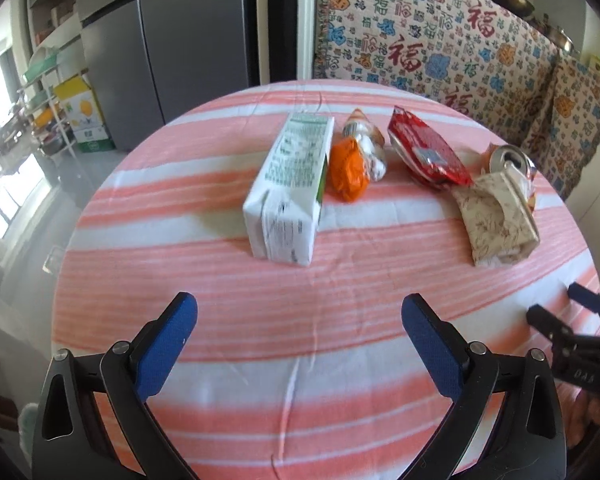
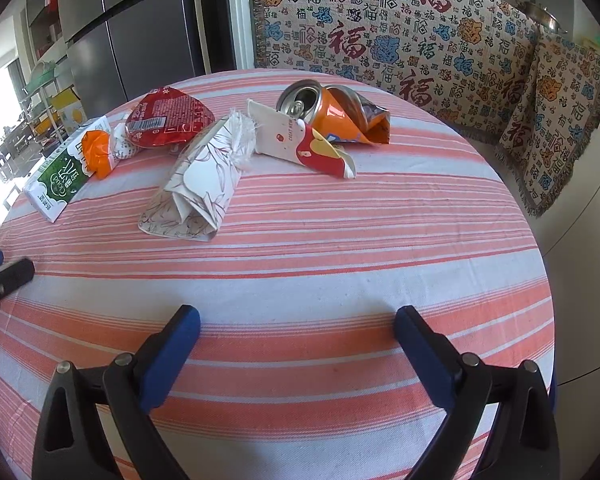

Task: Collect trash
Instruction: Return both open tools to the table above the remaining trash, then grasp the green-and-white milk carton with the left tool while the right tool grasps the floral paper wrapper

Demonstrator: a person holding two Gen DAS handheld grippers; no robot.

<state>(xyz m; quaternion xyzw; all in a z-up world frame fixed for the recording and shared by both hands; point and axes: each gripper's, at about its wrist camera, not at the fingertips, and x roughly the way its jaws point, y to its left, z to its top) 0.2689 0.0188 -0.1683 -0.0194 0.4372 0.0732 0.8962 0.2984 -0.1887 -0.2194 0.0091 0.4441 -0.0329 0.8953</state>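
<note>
Trash lies in a row on a round table with a pink-striped cloth point(image 1: 340, 320) point(image 2: 340, 248). A white and green carton point(image 1: 290, 188) point(image 2: 66, 172) lies leftmost, then an orange wrapper point(image 1: 348, 168) point(image 2: 96, 152), a red snack bag point(image 1: 428, 148) point(image 2: 168, 120), a floral paper pack point(image 1: 496, 216) point(image 2: 198, 188), a white and red paper packet point(image 2: 300, 144) and a crushed orange can point(image 1: 510, 158) point(image 2: 332, 114). My left gripper point(image 1: 299, 312) is open and empty, short of the carton. My right gripper point(image 2: 297, 322) is open and empty, short of the floral pack; it also shows in the left wrist view point(image 1: 556, 306).
A sofa covered with a patterned throw point(image 1: 440, 48) point(image 2: 400, 40) stands behind the table. A grey fridge point(image 1: 172, 40) point(image 2: 140, 32) and shelves with boxes point(image 1: 72, 112) stand at the back left. The left gripper's finger point(image 2: 4, 276) shows at the left edge of the right wrist view.
</note>
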